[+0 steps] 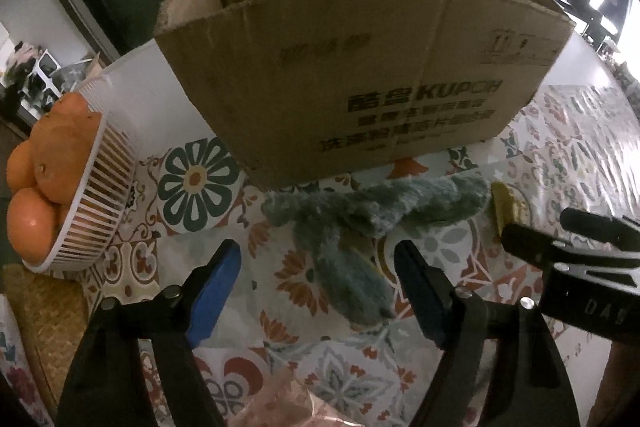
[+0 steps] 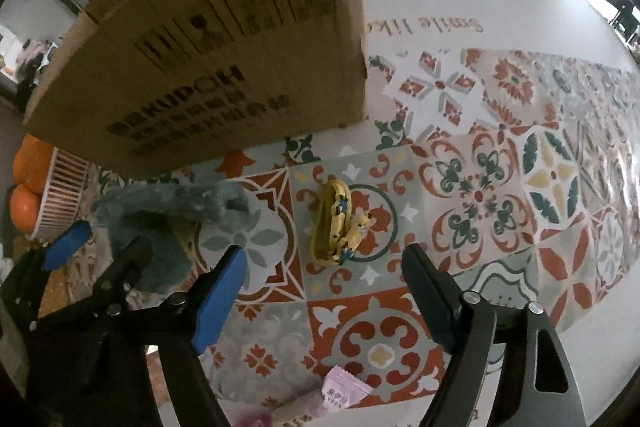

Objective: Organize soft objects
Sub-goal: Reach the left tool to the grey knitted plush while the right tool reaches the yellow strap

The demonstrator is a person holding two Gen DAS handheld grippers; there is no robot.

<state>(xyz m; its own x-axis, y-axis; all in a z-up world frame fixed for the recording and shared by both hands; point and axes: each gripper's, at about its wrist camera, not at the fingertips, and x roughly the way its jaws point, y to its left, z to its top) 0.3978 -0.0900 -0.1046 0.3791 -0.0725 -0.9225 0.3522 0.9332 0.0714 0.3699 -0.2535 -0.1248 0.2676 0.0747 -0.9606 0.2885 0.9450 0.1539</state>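
Note:
A grey fluffy cloth (image 1: 352, 223) lies on the patterned tablecloth in front of an open cardboard box (image 1: 360, 75). My left gripper (image 1: 318, 259) is open and empty, its jaws on either side of the cloth's near end, just above it. A small yellow soft item (image 2: 336, 223) lies on the cloth to the right; its end shows in the left wrist view (image 1: 506, 207). My right gripper (image 2: 324, 263) is open and empty, just short of the yellow item. The grey cloth (image 2: 168, 219), the box (image 2: 216, 59) and the left gripper (image 2: 104, 247) show in the right wrist view.
A white slatted basket (image 1: 100, 195) of oranges (image 1: 52, 155) stands left of the box. A pink packet (image 2: 344, 393) lies at the near edge. A woven mat (image 1: 44, 315) lies under the basket. The right gripper's fingers (image 1: 532, 243) reach in from the right.

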